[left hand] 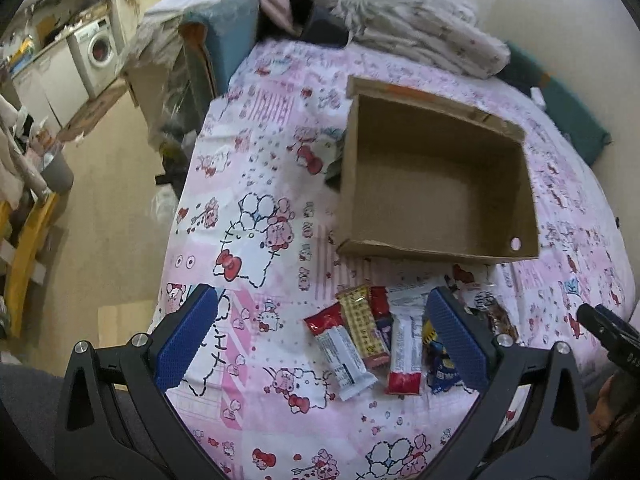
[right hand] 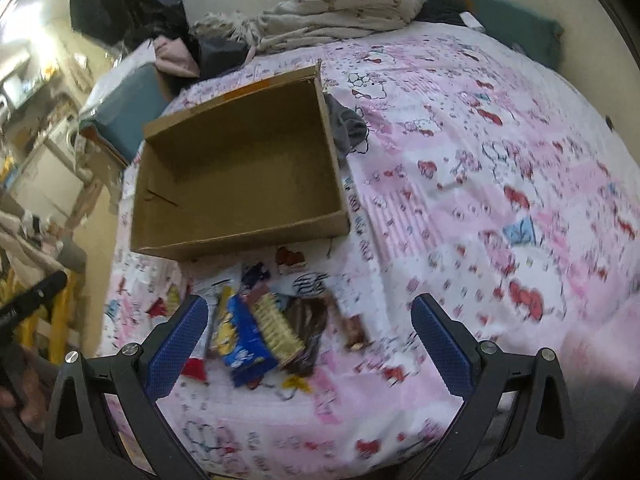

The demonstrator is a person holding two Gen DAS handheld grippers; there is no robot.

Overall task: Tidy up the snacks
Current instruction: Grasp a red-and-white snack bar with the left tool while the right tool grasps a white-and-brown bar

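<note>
An empty brown cardboard box (left hand: 436, 184) lies open on the pink patterned bedspread (left hand: 256, 184); it also shows in the right wrist view (right hand: 240, 172). A small pile of wrapped snacks lies in front of it: a white and red bar (left hand: 344, 356), a yellow bar (left hand: 362, 326), another white and red bar (left hand: 406, 348) and a blue packet (left hand: 440, 372). In the right wrist view I see the blue packet (right hand: 244, 340), a yellow wafer pack (right hand: 278, 328) and a brown packet (right hand: 308, 328). My left gripper (left hand: 324, 320) is open above the snacks. My right gripper (right hand: 310, 320) is open above the pile, empty.
Folded bedding (left hand: 432, 32) and a dark green cushion (left hand: 568, 112) lie at the far end of the bed. A grey cloth (right hand: 348, 128) lies beside the box. The bed's left edge drops to the floor (left hand: 112, 200), with a washing machine (left hand: 100, 52) beyond.
</note>
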